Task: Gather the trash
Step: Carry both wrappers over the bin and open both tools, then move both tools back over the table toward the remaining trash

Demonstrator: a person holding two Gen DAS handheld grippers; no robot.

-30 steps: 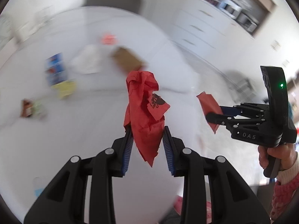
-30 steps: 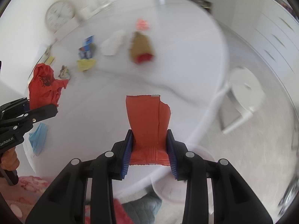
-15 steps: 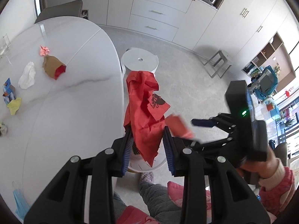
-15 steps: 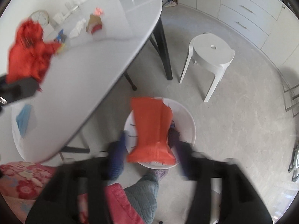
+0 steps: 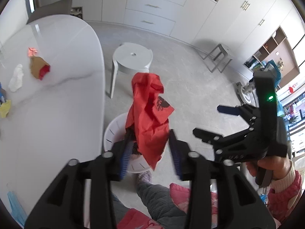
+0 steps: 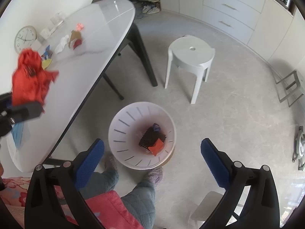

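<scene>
My left gripper [image 5: 149, 148] hangs over the white trash bin [image 5: 110, 133] beside the table. Its jaws stand a little apart with a crumpled red paper [image 5: 149, 112] between them; the paper touches only the left pad, if at all. My right gripper [image 6: 152, 153] is open wide and empty above the same bin [image 6: 122, 126]. A red wrapper [image 6: 156, 146] lies in the bin on dark trash. The right gripper also shows in the left wrist view [image 5: 211, 122], open. The red paper shows at the left of the right wrist view [image 6: 31, 78].
The white oval table [image 6: 91, 61] holds a brown and red wrapper [image 6: 75, 39], a white tissue [image 6: 62, 44], a small pink scrap [image 6: 80, 26], a yellow scrap [image 6: 46, 63] and a blue mask [image 6: 18, 133]. A white stool [image 6: 190, 57] stands behind the bin. The person's feet are next to it.
Both grippers swung from the table to over the bin. The right gripper opened and its red wrapper fell into the bin. The left jaws have spread around the red paper.
</scene>
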